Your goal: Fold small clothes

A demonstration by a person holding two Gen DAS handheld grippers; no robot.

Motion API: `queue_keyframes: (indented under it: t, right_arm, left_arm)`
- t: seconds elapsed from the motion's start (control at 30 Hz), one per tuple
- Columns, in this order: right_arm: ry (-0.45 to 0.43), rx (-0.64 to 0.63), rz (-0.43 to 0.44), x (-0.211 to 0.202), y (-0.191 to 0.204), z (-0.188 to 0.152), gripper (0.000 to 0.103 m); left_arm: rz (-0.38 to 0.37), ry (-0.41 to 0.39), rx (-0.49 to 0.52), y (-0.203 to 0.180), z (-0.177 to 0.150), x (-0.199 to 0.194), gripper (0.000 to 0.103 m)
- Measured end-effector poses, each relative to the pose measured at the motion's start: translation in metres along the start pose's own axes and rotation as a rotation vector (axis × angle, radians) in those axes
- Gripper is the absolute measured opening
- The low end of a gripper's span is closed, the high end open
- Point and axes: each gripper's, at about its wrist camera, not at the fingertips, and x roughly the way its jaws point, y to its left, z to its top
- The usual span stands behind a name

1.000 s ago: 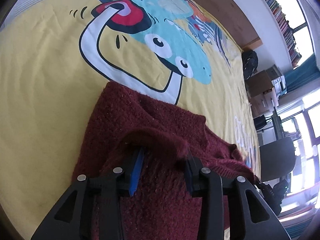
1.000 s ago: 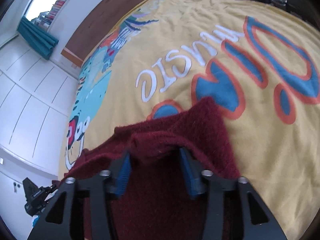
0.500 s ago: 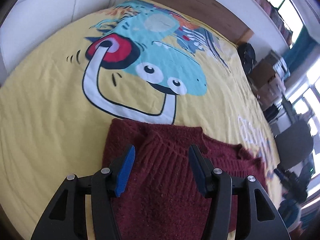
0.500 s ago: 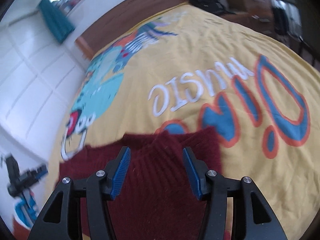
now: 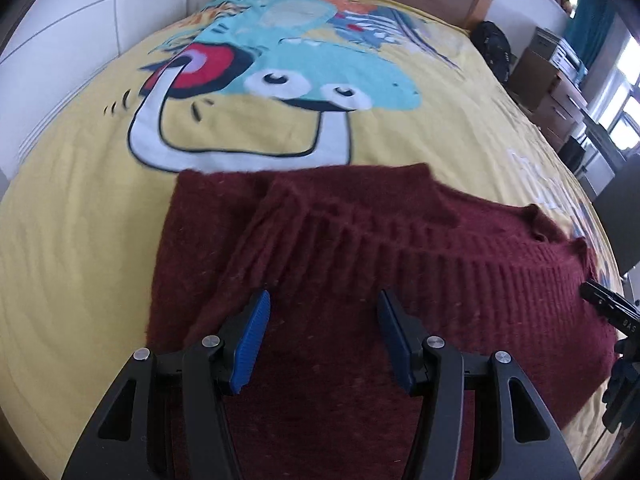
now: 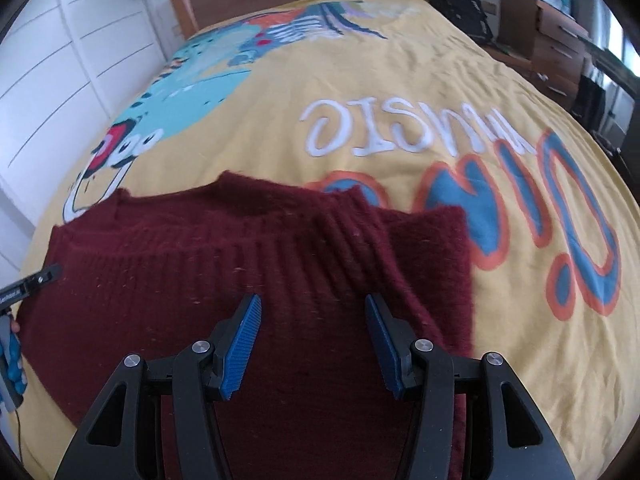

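The left tool (image 5: 320,336) hangs with its jaws apart and nothing between them, having just been opening; the right tool (image 6: 310,340) is likewise parted and empty. Directly below and ahead of both lies the maroon knit sweater (image 5: 360,248), flat on the yellow bedspread (image 5: 80,208), its long axis crosswise between them, one end nearer each tool.

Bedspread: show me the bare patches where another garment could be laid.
The yellow bedspread lies bare right of the maroon sweater, over the orange-and-blue lettering, and left of the sweater up to the white wardrobe. Beyond its neckline, the dinosaur print is free. The near middle is taken.
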Motion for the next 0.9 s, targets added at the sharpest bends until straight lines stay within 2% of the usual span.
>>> queue_keyframes:
  t: [0.1,0.23,0.43,0.7,0.9]
  right_arm:
    - [-0.017,0.010,0.000,-0.014,-0.005,0.002,0.055]
    - [-0.062,-0.034,0.007,-0.040,0.007,-0.004,0.056]
    - [-0.092,-0.100,0.038,-0.068,0.035,-0.033,0.056]
    - [-0.034,-0.095,-0.003,-0.052,0.035,-0.075,0.056]
    - [-0.028,-0.091,-0.012,-0.042,0.029,-0.084,0.056]
  left_arm:
    - [-0.013,-0.015,-0.022,0.007,0.001,-0.015,0.050]
    - [0.004,-0.067,-0.005,0.004,-0.001,-0.046,0.050]
    - [-0.003,-0.109,0.027,-0.008,-0.025,-0.073,0.050]
    - [0.036,-0.079,0.030,-0.016,-0.063,-0.059,0.050]
    - [0.056,-0.081,0.031,-0.013,-0.076,-0.045,0.051]
